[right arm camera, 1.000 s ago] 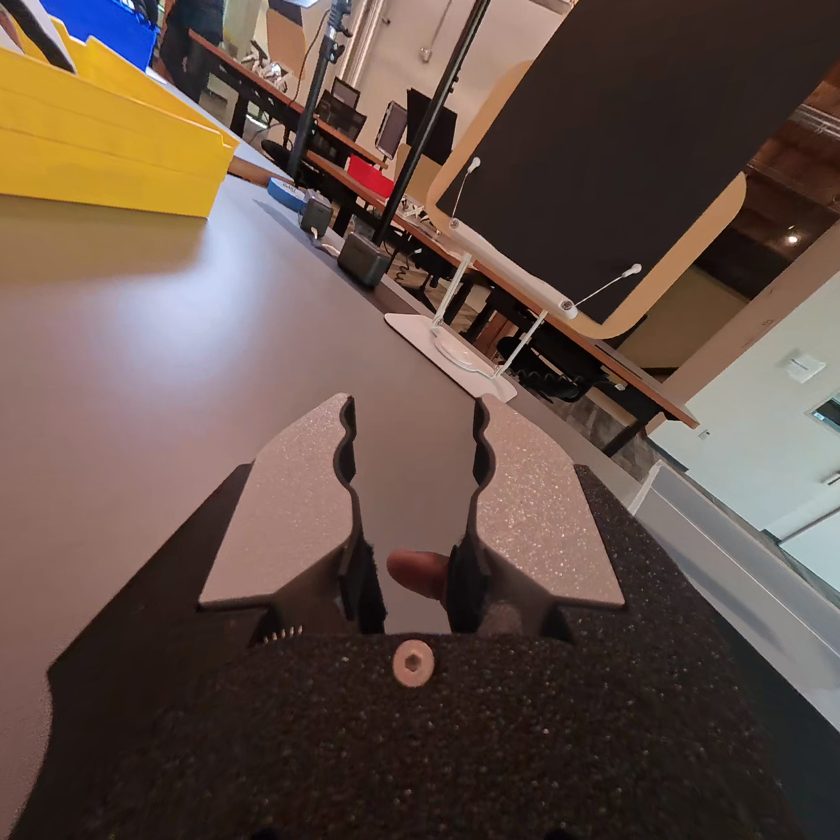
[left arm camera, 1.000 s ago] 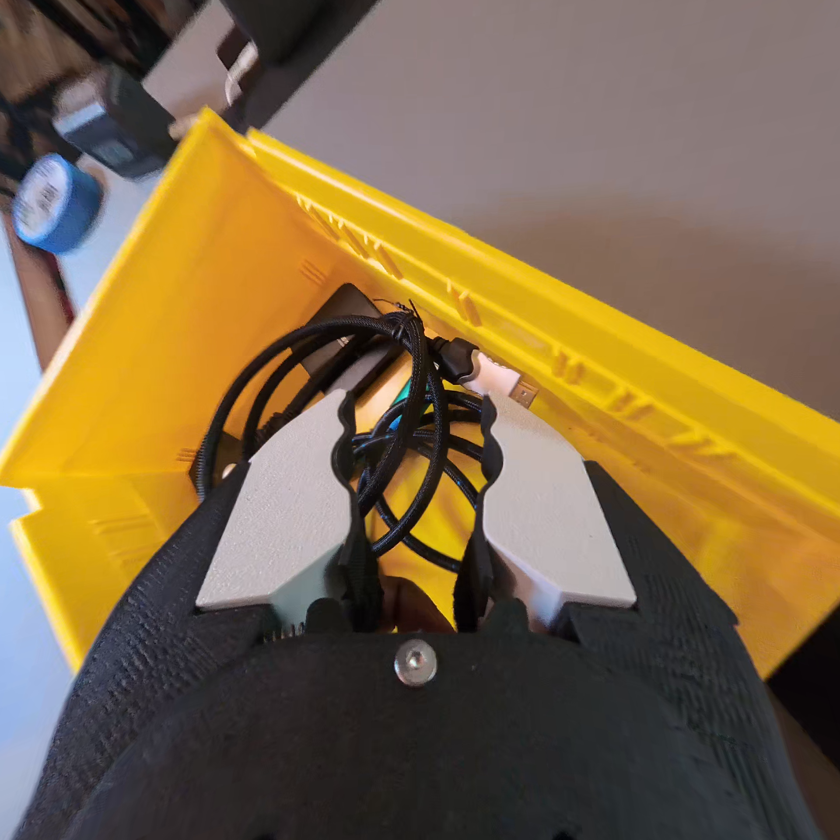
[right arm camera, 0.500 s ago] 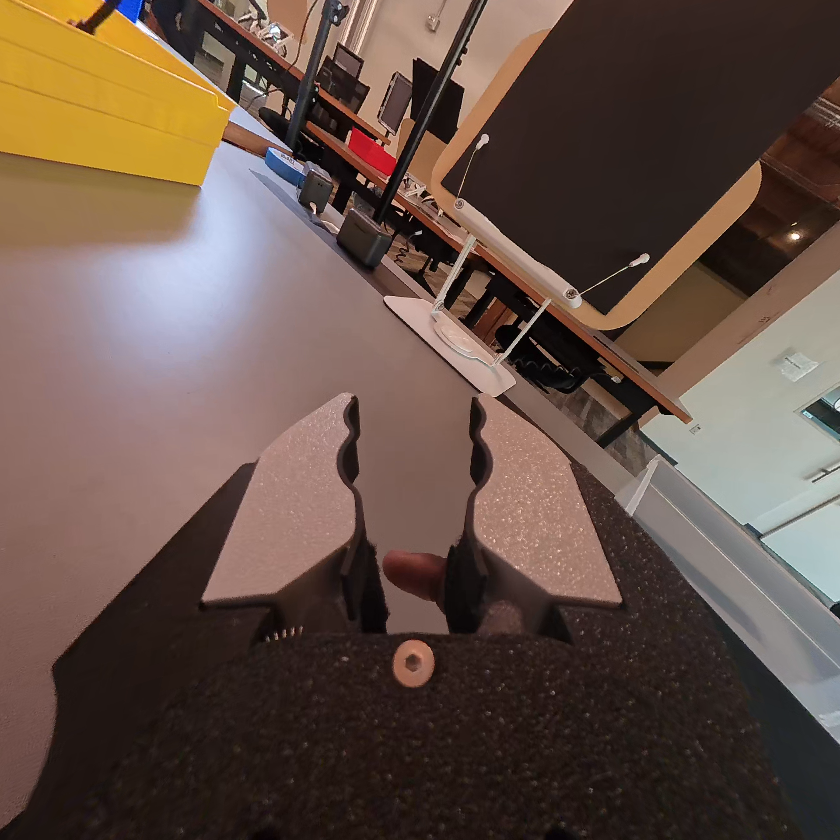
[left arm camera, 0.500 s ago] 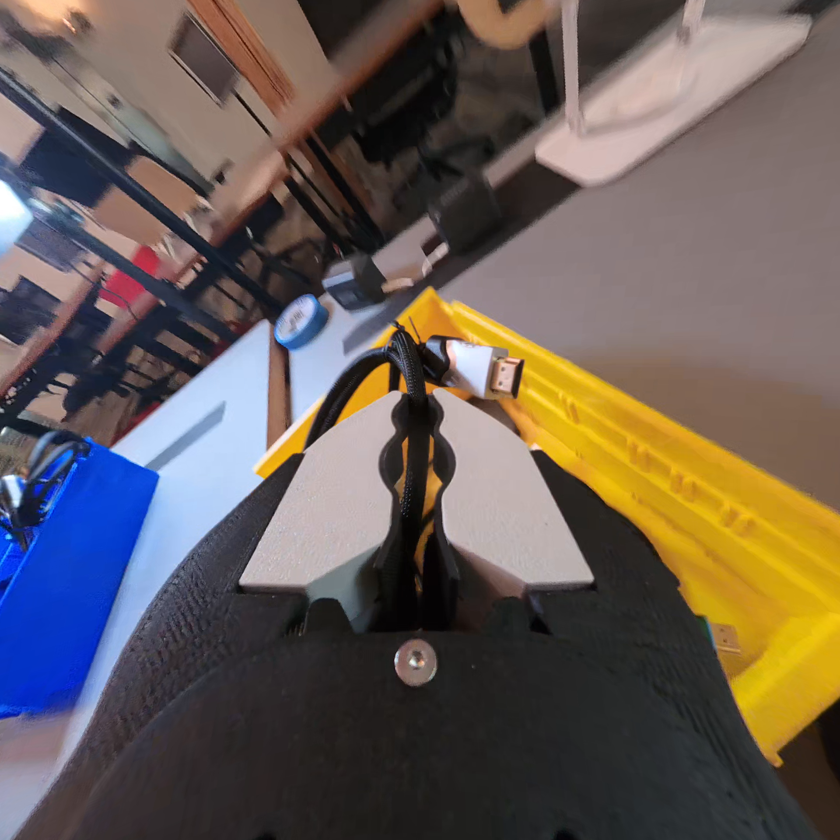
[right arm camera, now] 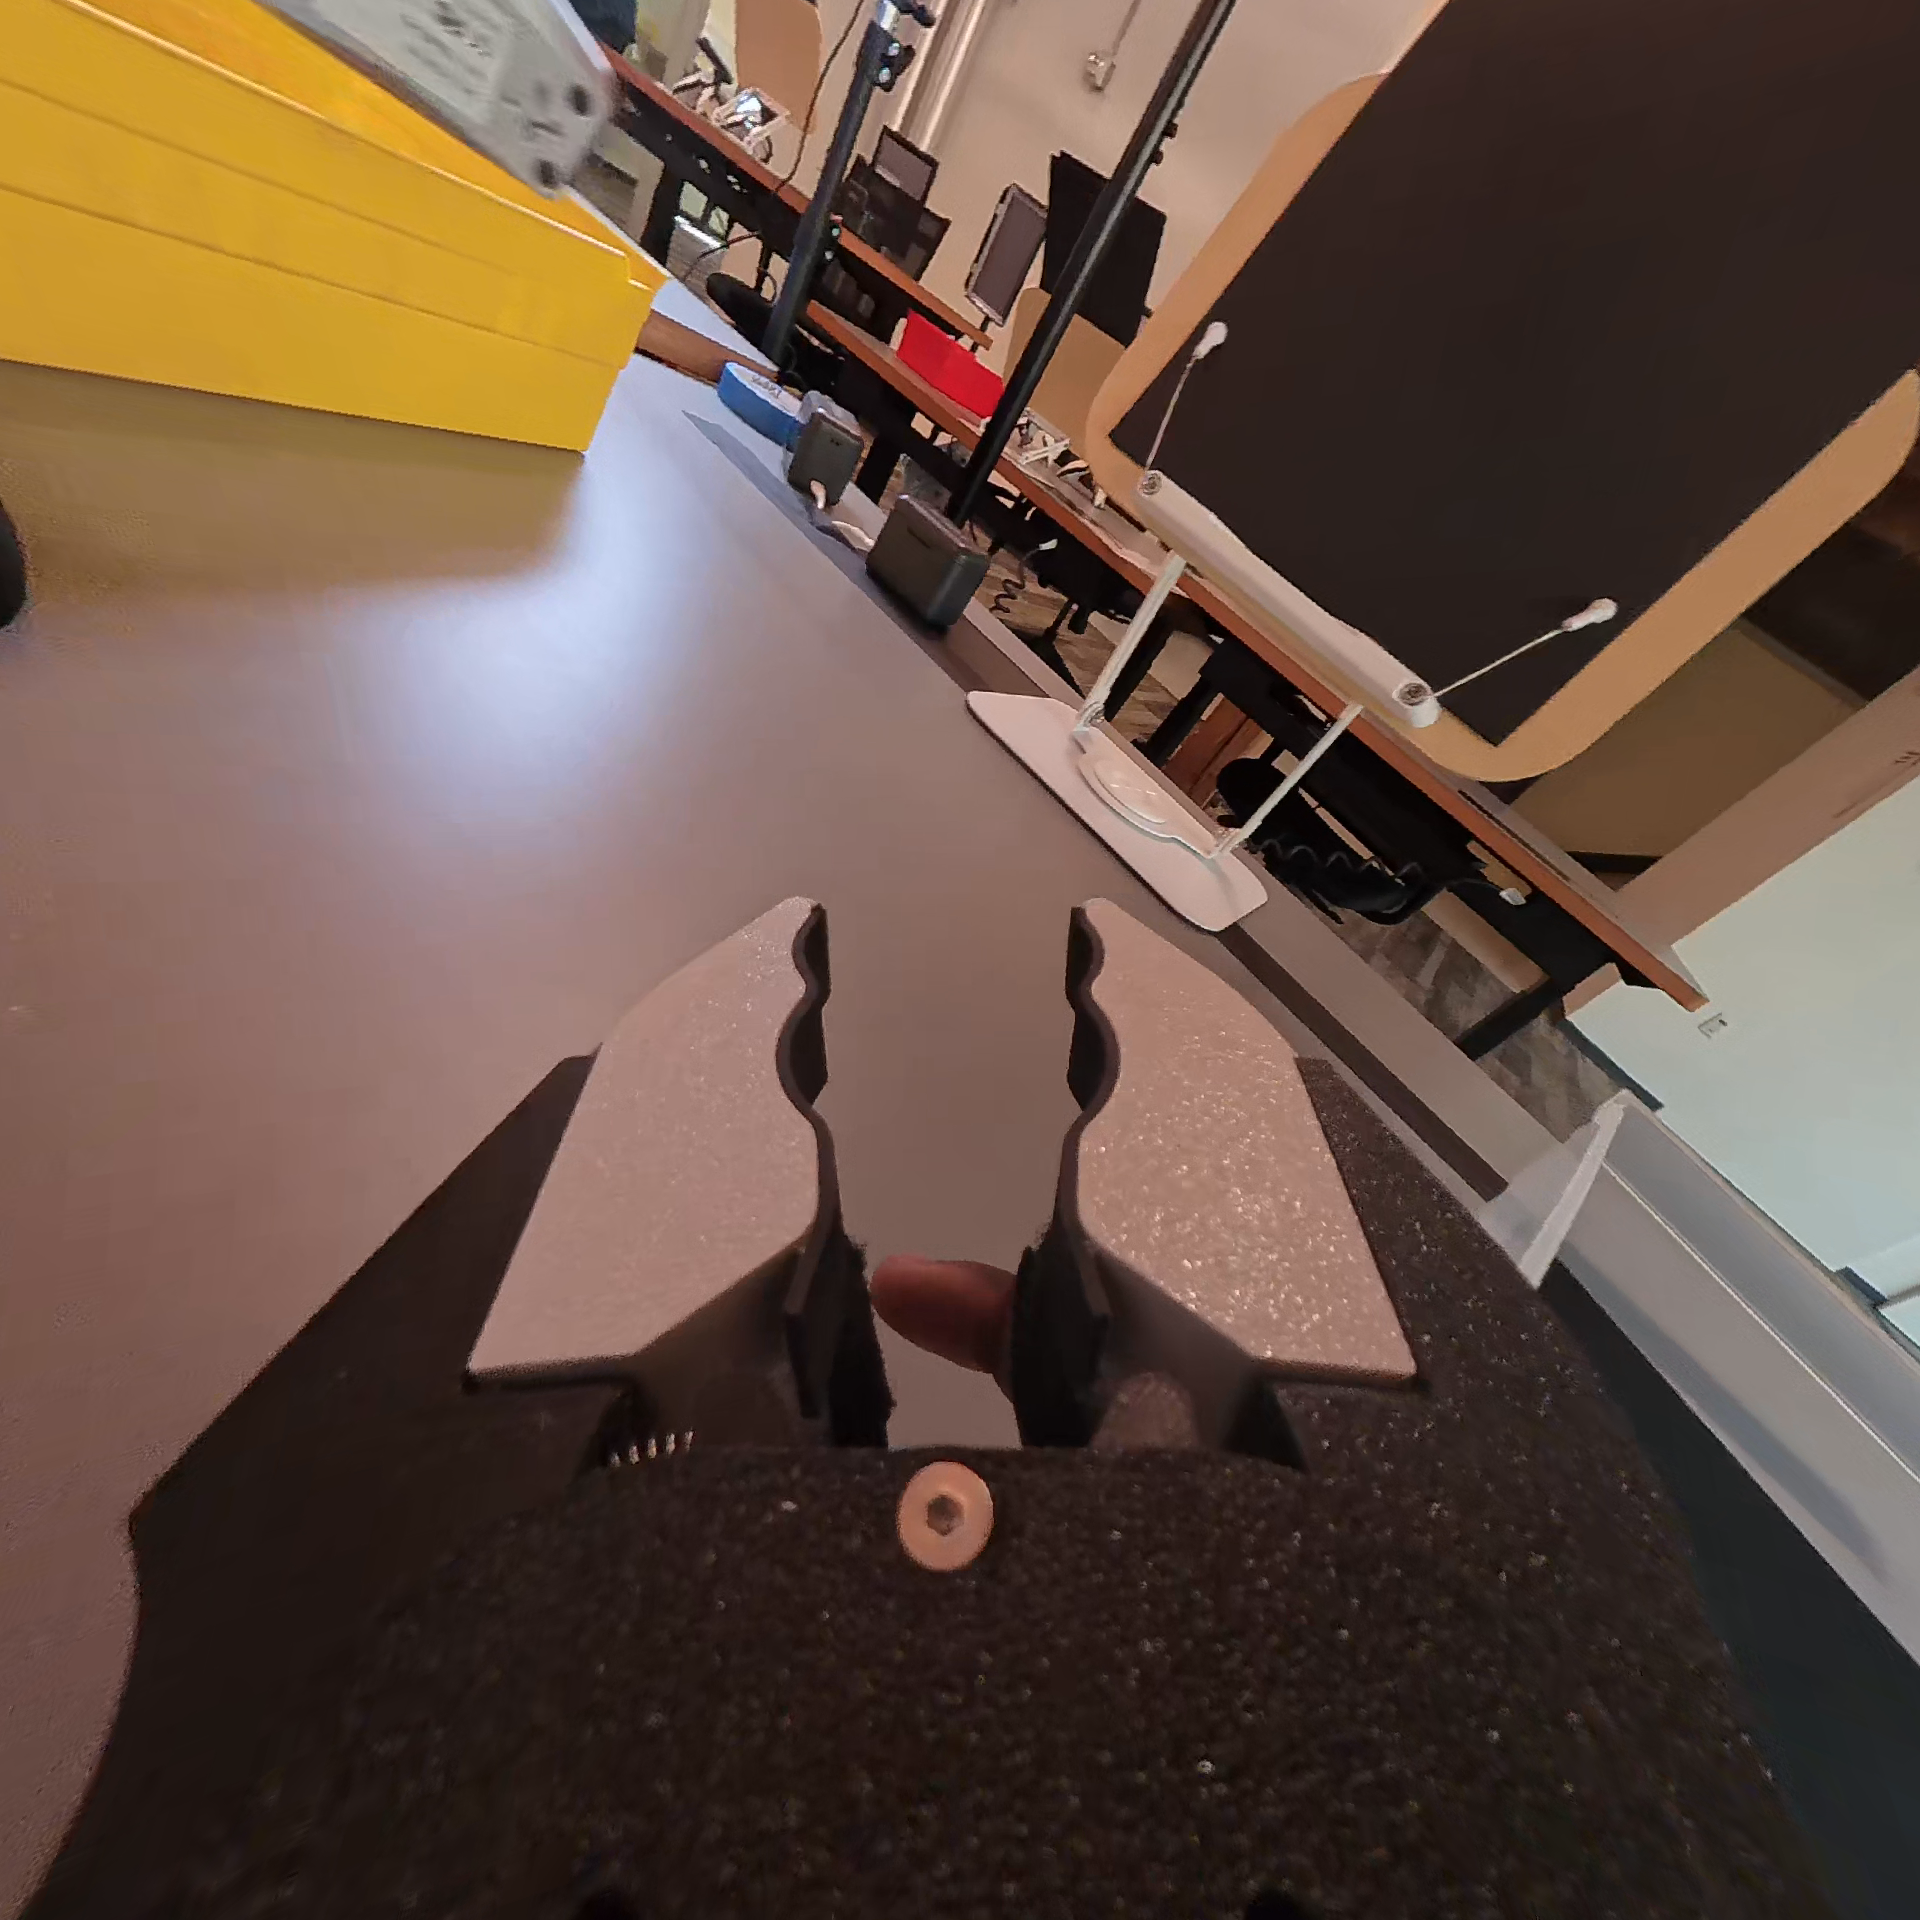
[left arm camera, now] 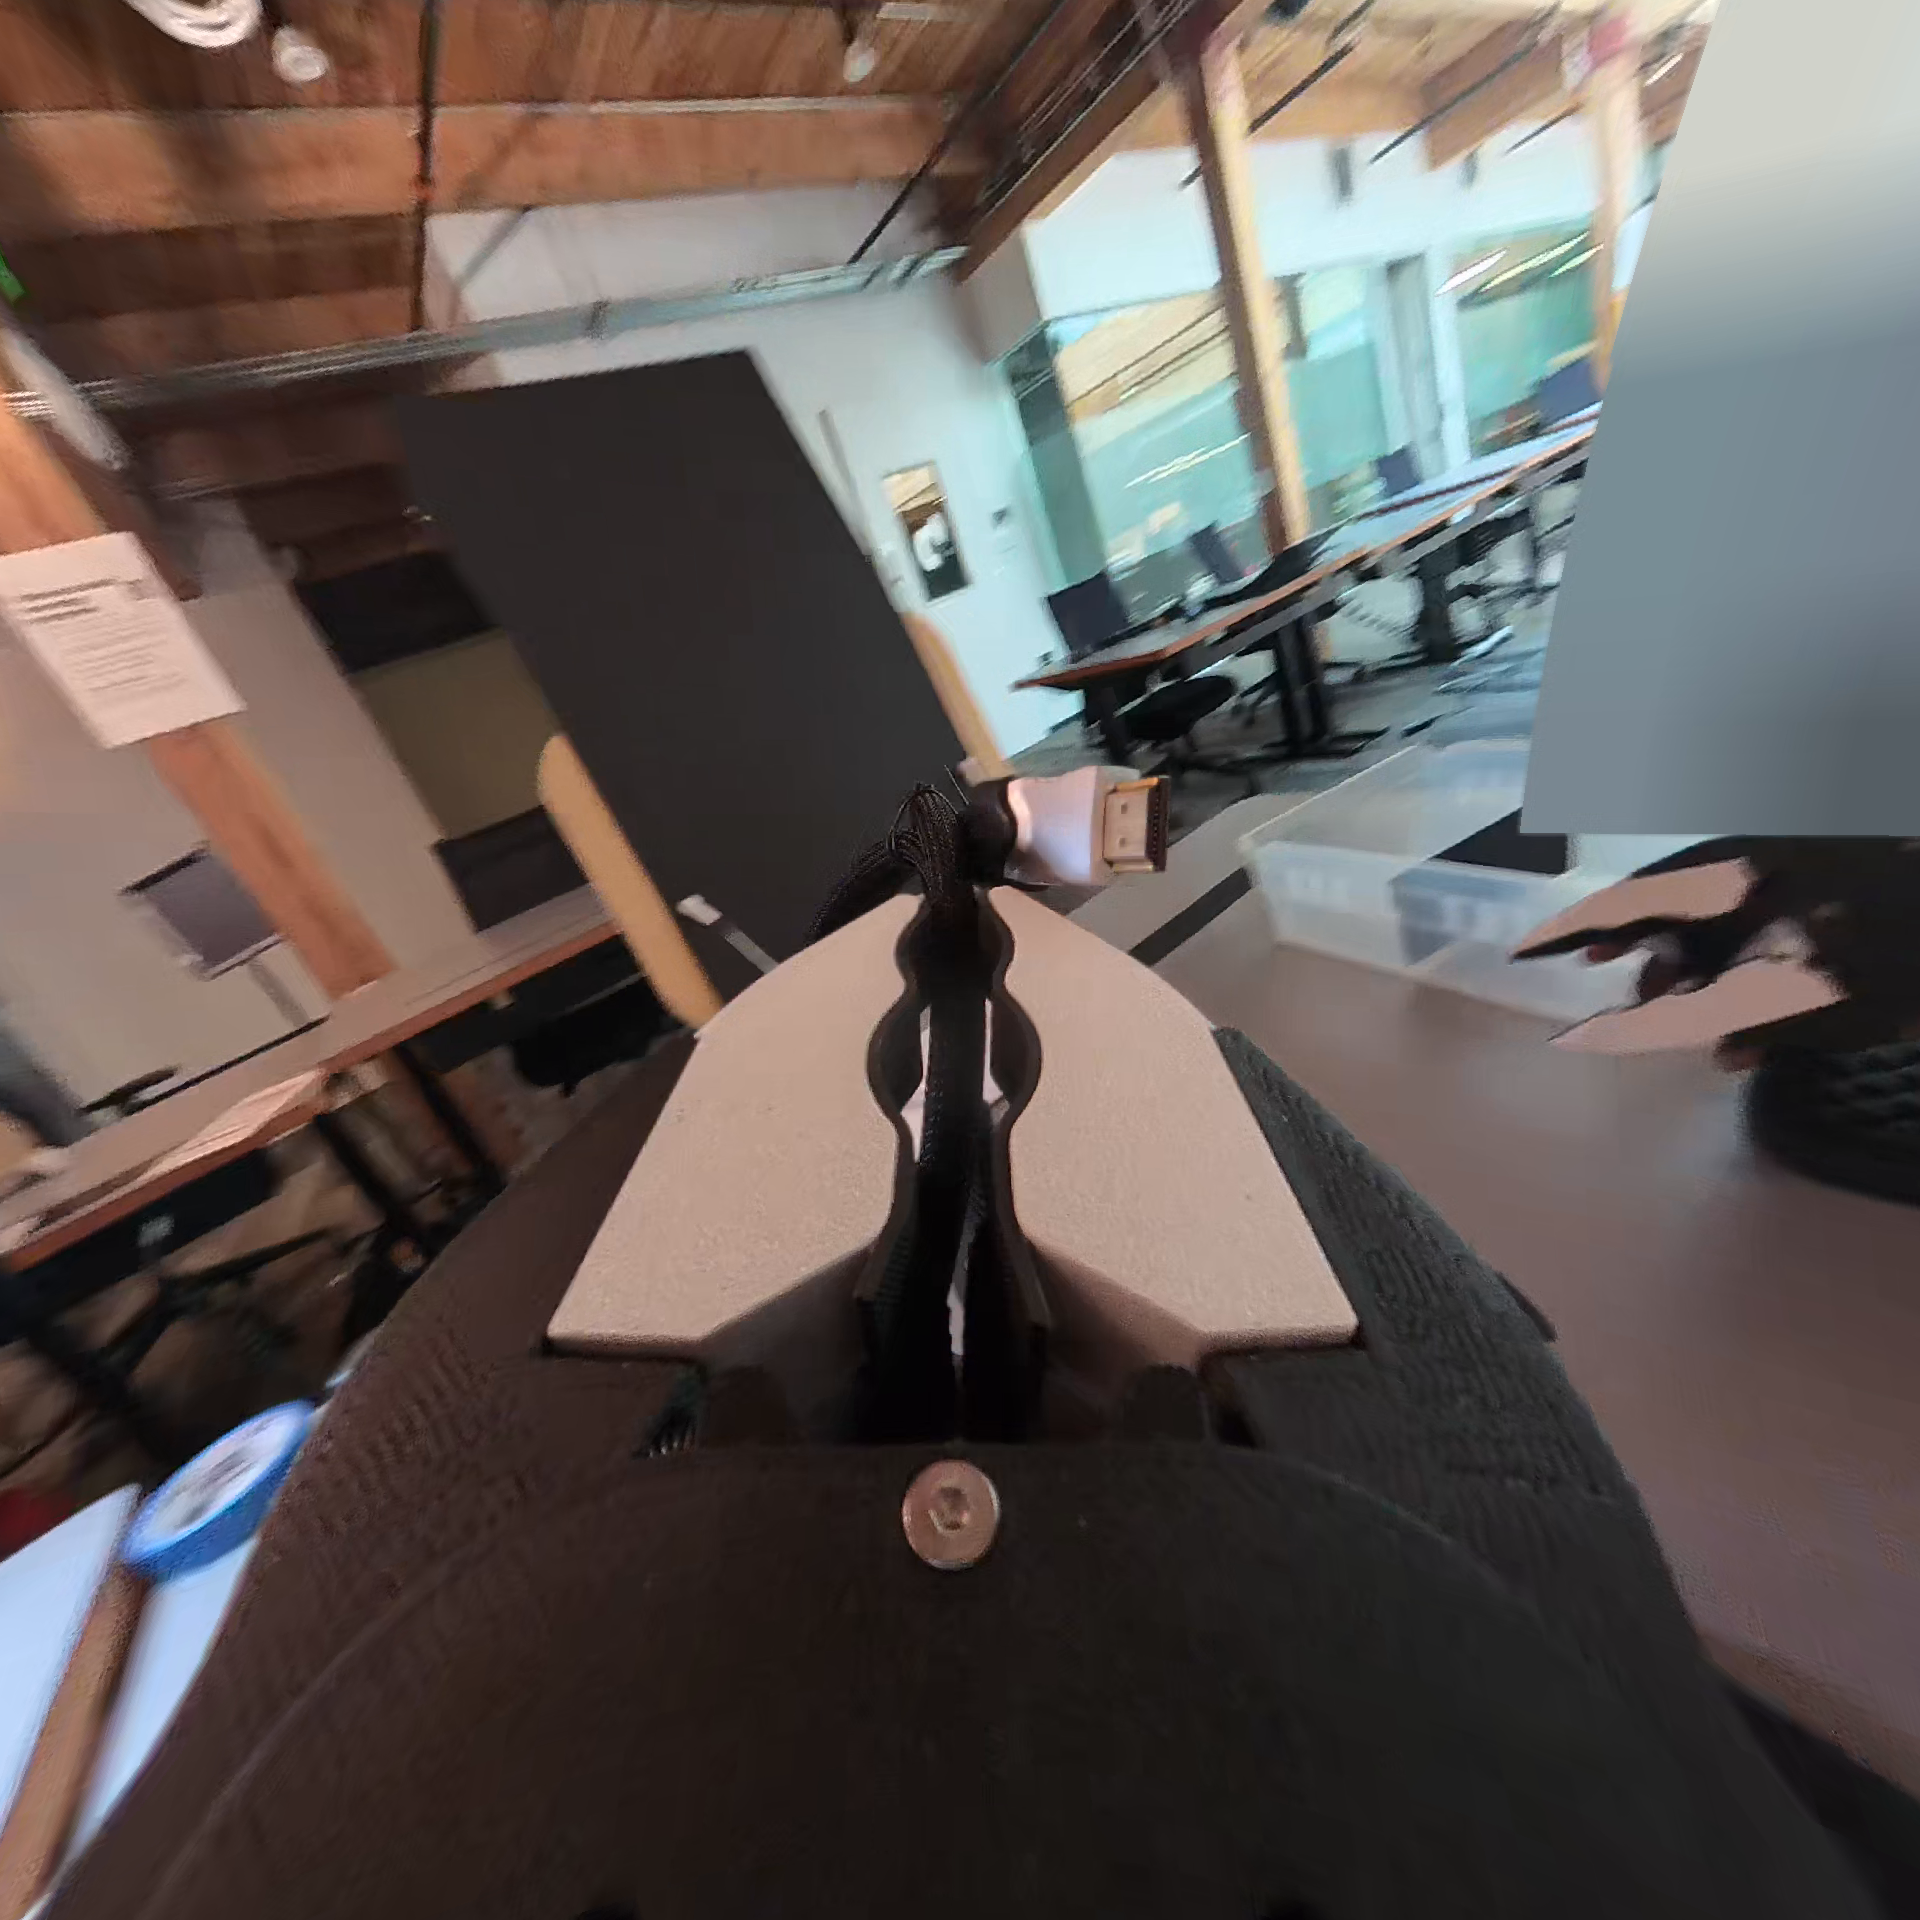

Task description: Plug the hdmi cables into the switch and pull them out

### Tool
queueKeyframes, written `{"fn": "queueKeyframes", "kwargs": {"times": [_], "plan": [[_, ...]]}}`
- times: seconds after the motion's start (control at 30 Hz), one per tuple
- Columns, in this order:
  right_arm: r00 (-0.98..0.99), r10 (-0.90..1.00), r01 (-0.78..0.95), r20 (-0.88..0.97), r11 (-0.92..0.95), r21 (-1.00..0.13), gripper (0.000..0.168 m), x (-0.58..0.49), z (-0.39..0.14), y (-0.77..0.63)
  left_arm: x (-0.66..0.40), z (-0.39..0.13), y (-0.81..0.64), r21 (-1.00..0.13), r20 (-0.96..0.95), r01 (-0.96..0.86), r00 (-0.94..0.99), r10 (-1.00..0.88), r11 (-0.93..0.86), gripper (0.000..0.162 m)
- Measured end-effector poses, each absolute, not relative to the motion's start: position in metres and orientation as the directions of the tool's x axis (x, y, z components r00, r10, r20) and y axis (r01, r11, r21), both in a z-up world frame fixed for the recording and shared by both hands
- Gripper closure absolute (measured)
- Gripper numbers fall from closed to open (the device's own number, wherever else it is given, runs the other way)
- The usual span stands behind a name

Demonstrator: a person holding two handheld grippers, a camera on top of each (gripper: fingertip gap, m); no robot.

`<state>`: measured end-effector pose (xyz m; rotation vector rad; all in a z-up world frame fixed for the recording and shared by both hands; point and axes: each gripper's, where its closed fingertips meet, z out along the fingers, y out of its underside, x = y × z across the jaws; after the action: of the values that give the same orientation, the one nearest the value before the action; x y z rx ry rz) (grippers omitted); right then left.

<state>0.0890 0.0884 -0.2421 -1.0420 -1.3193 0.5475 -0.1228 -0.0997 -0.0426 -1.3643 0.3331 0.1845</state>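
My left gripper (left arm camera: 951,925) is shut on a black braided hdmi cable (left arm camera: 943,1101). The cable's white plug (left arm camera: 1081,831) with a gold tip sticks out past the fingertips and points right, lifted in the air. My right gripper (right arm camera: 948,914) is open and empty, low over the grey table (right arm camera: 364,790); it also shows blurred at the right of the left wrist view (left arm camera: 1683,966). A blurred grey box (right arm camera: 468,73) shows at the top left of the right wrist view, above the yellow bin (right arm camera: 260,291). I cannot tell whether it is the switch.
A white stand base (right arm camera: 1132,810) with a dark panel sits at the table's far edge. Small dark boxes (right arm camera: 925,566) and a blue tape roll (right arm camera: 758,395) lie beyond the bin. A clear plastic tub (left arm camera: 1382,894) stands at the table's right end. About 35 cm separates my left fingertips from my right.
My left gripper closed on the cable inside the yellow bin, then lifted it out and swung right toward the table. The right gripper stayed open and barely moved.
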Motion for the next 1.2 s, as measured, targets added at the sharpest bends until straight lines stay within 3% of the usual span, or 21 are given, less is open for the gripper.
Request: {"fn": "queueKeyframes", "kwargs": {"times": [0.1,0.23,0.33,0.43,0.47,0.5,0.53,0.63,0.73,0.83,0.93,1.03,1.2], "plan": [[0.135,0.860,0.198,0.492,0.463,-0.864,0.120,0.083,-0.245,0.073,-0.083,-0.040,-0.089,-0.951,-0.235,-0.174,0.944,-0.232,0.256,0.154],[0.014,0.950,-0.046,0.311,0.311,-0.949,0.107,0.067,-0.211,0.028,-0.035,-0.056,-0.069,-0.967,-0.126,-0.020,0.903,-0.411,0.253,0.154],[0.023,0.975,-0.165,0.220,0.221,-0.961,0.114,0.058,-0.186,0.013,-0.004,-0.080,-0.051,-0.978,-0.108,-0.004,0.867,-0.486,0.210,0.154],[-0.030,0.963,-0.078,0.266,0.263,-0.962,0.116,0.044,-0.196,-0.003,0.024,-0.101,-0.041,-0.985,-0.098,-0.001,0.820,-0.564,0.171,0.154],[-0.002,0.953,-0.014,0.303,0.303,-0.953,0.123,0.040,-0.203,0.001,0.031,-0.106,-0.040,-0.986,-0.098,0.000,0.807,-0.582,0.167,0.155],[0.058,0.937,0.033,0.344,0.342,-0.939,0.144,0.039,-0.206,0.011,0.035,-0.109,-0.039,-0.986,-0.103,-0.006,0.802,-0.588,0.166,0.155],[0.066,0.930,0.055,0.361,0.357,-0.932,0.146,0.039,-0.208,0.014,0.036,-0.111,-0.038,-0.986,-0.112,-0.017,0.803,-0.585,0.165,0.154],[0.073,0.964,0.032,0.256,0.254,-0.967,0.148,0.043,-0.205,0.022,0.033,-0.111,-0.040,-0.983,-0.119,-0.016,0.811,-0.572,0.182,0.153],[0.069,0.995,-0.091,0.076,0.082,-0.992,0.151,0.051,-0.192,0.031,0.023,-0.098,-0.051,-0.965,-0.095,0.061,0.825,-0.557,0.256,0.134],[0.028,0.996,-0.204,-0.087,-0.080,-0.976,0.151,0.058,-0.183,0.039,0.000,-0.088,-0.063,-0.934,-0.023,0.164,0.859,-0.512,0.317,0.129],[-0.137,0.965,-0.347,-0.224,-0.259,-0.902,0.151,0.067,-0.164,0.036,-0.025,-0.103,-0.064,-0.920,0.100,0.256,0.885,-0.454,0.296,0.129],[-0.411,0.861,-0.467,-0.300,-0.482,-0.742,0.151,0.084,-0.135,0.027,-0.031,-0.135,-0.058,-0.891,0.295,0.415,0.835,-0.465,0.181,0.126],[-0.824,0.486,-0.350,-0.291,-0.841,-0.414,0.151,0.101,-0.104,0.014,0.030,-0.190,-0.043,-0.772,0.564,0.615,0.544,-0.622,-0.162,0.109]]}}
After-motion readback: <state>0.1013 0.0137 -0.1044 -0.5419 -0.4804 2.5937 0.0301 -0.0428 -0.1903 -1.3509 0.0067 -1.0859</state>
